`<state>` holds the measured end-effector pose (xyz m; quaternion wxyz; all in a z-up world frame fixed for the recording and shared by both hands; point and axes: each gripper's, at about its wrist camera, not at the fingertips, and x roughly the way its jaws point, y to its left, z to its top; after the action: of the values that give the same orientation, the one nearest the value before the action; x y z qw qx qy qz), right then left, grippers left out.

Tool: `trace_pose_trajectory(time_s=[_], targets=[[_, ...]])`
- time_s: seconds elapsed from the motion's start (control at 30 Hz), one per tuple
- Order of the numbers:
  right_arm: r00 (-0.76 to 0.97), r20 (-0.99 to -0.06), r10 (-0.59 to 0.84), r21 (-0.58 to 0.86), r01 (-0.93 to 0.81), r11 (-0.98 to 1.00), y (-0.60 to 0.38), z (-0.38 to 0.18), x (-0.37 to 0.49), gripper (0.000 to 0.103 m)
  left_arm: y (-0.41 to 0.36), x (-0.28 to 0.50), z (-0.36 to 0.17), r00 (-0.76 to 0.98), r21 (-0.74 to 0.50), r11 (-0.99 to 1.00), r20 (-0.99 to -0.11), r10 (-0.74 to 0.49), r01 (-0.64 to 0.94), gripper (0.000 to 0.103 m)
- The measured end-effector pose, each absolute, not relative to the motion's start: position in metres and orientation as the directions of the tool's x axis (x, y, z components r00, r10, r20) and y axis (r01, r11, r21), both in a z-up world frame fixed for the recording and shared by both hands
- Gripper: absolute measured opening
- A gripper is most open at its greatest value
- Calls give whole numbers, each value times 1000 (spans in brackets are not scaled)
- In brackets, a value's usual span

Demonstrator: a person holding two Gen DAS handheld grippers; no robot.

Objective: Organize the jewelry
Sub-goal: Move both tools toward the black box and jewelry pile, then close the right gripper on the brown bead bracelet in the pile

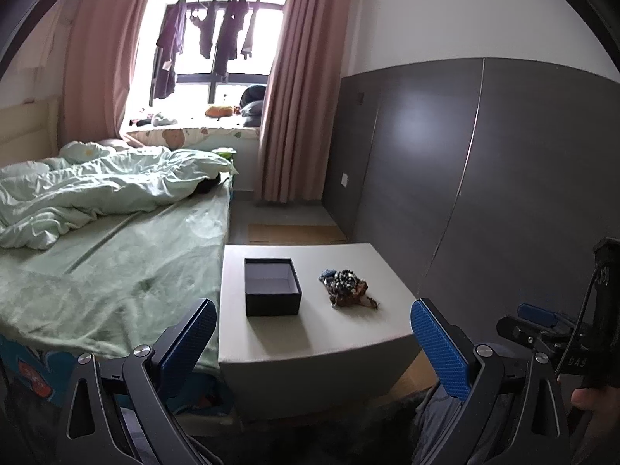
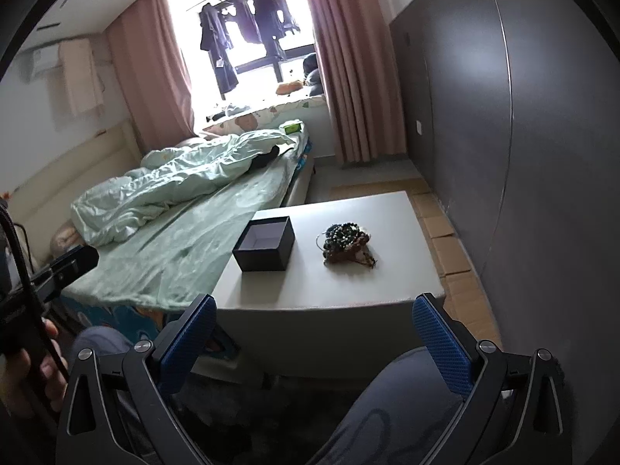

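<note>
The box (image 1: 272, 287) is black outside and pale grey inside; at its 3 o'clock the jewelry heap (image 1: 347, 287) mixes dark blue, brown and speckled black-white beads, on a light grey table (image 1: 310, 333). Gripper pads (image 1: 441, 347) are blue with fine dotted texture

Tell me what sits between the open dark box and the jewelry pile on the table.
Nothing. Between the box and the jewelry pile there is only bare white table top. Both wrist views show that gap clear.
</note>
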<state>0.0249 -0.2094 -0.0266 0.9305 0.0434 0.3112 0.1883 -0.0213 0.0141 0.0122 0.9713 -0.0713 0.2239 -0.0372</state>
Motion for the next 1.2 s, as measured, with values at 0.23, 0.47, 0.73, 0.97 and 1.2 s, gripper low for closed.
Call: trace_pose_trajectory(time_s=[0.23, 0.47, 0.73, 0.97, 1.2], targets=[[721, -573, 390, 212, -328, 920, -211, -33, 54, 102, 21, 20, 2, 878, -166, 986, -467, -104, 28, 101], [705, -601, 376, 226, -301, 927, -204, -51, 102, 102, 19, 73, -17, 840, -180, 979, -514, -176, 96, 101], [752, -591, 291, 207, -207, 956, -201, -68, 152, 102, 14, 135, -33, 791, -183, 972, -568, -227, 147, 101], [747, -615, 252, 180, -178, 967, -206, -76, 187, 102, 6, 175, -35, 754, -186, 964, -601, -266, 192, 101], [673, -680, 292, 238, -174, 956, -213, -74, 231, 102, -4, 222, -40, 693, -189, 956, -659, -291, 223, 95]])
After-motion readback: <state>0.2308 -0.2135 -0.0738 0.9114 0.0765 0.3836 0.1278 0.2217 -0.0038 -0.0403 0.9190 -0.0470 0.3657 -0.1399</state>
